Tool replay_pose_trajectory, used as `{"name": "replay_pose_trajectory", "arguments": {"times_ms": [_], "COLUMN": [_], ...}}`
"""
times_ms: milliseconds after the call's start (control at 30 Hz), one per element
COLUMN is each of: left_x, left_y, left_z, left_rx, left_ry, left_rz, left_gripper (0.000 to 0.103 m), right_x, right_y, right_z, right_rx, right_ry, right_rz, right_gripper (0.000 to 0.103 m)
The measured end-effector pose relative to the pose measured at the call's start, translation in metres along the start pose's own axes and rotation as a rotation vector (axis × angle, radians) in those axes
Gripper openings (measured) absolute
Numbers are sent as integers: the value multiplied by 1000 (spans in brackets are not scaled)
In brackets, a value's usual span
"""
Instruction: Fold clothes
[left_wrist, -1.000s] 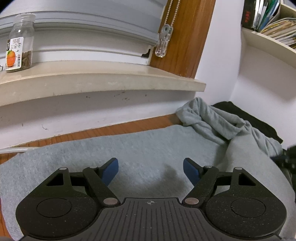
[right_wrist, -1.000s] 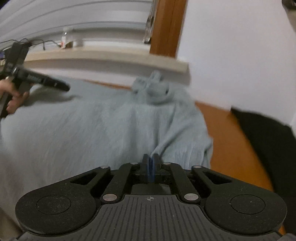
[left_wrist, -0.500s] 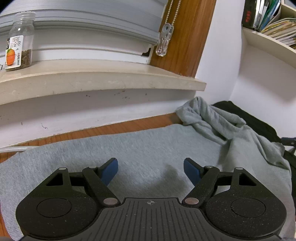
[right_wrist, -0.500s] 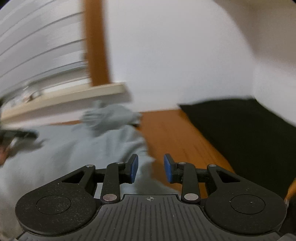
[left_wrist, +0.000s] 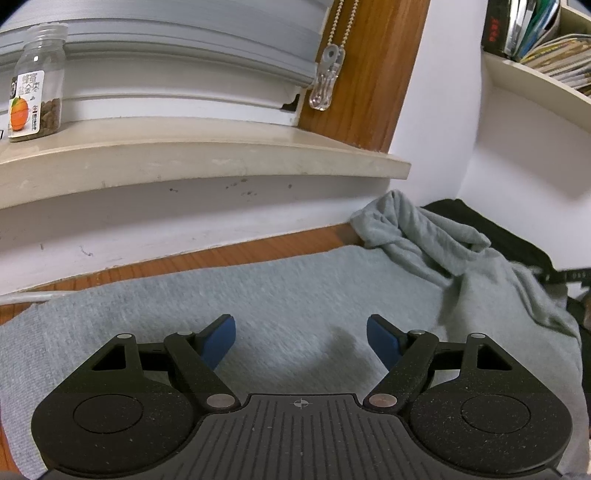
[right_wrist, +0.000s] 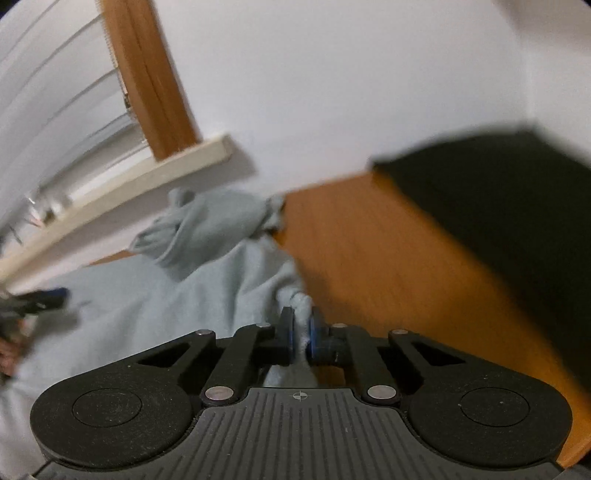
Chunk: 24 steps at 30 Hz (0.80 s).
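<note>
- On the far left of the left wrist view, a clear jar (left_wrist: 35, 85) with an orange on its label is seen standing on the pale windowsill (left_wrist: 207, 155), under the stacked blind slats.
- A bead chain with a clear plastic pull (left_wrist: 327, 79) is seen hanging against the wooden window frame (left_wrist: 373, 66).
- The grey garment (left_wrist: 295, 295) is spread flat across the wooden table (left_wrist: 221, 254), its right end bunched into a crumpled heap by the wall.
- The left gripper (left_wrist: 301, 341) is held over that flat cloth with its blue pads spread wide, and nothing is caught between them.
- A dark cloth (left_wrist: 506, 236) is seen behind the bunched end, and books are stacked on a shelf (left_wrist: 532, 77) at the upper right.
- In the blurred right wrist view, the left gripper is glimpsed again at the far left edge, over the cloth.
- The right gripper (right_wrist: 301, 338) has just been closing, and it is now pinched on a fold at the garment's edge (right_wrist: 301, 317), right where the cloth meets bare table.
- The dark cloth is seen lying well apart to the right, on the tabletop.
</note>
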<state>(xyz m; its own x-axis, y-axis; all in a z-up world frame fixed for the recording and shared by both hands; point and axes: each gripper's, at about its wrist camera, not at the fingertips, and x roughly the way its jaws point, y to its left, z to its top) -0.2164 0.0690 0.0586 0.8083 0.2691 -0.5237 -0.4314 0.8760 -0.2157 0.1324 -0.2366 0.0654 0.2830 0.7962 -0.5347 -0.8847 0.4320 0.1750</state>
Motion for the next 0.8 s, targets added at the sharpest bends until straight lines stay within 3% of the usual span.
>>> {"name": "replay_pose_trajectory", "arguments": {"times_ms": [67,133,200,267,300,333,400,467,500,600,733,800], "left_x": [0,0,0,1,0,1,1,2,3,5,7,7], "left_y": [0,1,0,-1,0,0,0,-1,-1,-5,-14,-19], "left_z": [0,0,0,0,-1,-1,-1,-2,-2,-4,-8,-11], "left_rx": [-1,-2,2,10,10,10,9,11,14,32,85,114], "left_ry": [-2,-3,-1,0,0,1,8,15,19,41,79,102], "left_rz": [0,-1,1,1,2,3,5,7,8,12,36,55], "left_gripper": [81,81,81,81,82,82,82,82,82,82,87,91], "right_x": [-30,-62,-63,-34,-15,-4,-7,-15,-19,-21,-4,14], "right_y": [13,9,11,9,1,-7,-19,-40,-50,-69,-83,-77], "right_z": [18,38,46,44,43,38,26,16,10,-10,-23,-25], "right_rx": [-145,-122,-155,-225,-212,-191,-161,-68,-26,-21,84,71], "right_ry": [-174,-335,-384,-266,-132,-59,-74,-30,-9,52,58,66], "right_rz": [-172,-212,-286,-295,-263,-246,-264,-200,-173,-224,-170,-159], "right_gripper": [8,8,10,23,27,27,32,45,45,45,46,47]}}
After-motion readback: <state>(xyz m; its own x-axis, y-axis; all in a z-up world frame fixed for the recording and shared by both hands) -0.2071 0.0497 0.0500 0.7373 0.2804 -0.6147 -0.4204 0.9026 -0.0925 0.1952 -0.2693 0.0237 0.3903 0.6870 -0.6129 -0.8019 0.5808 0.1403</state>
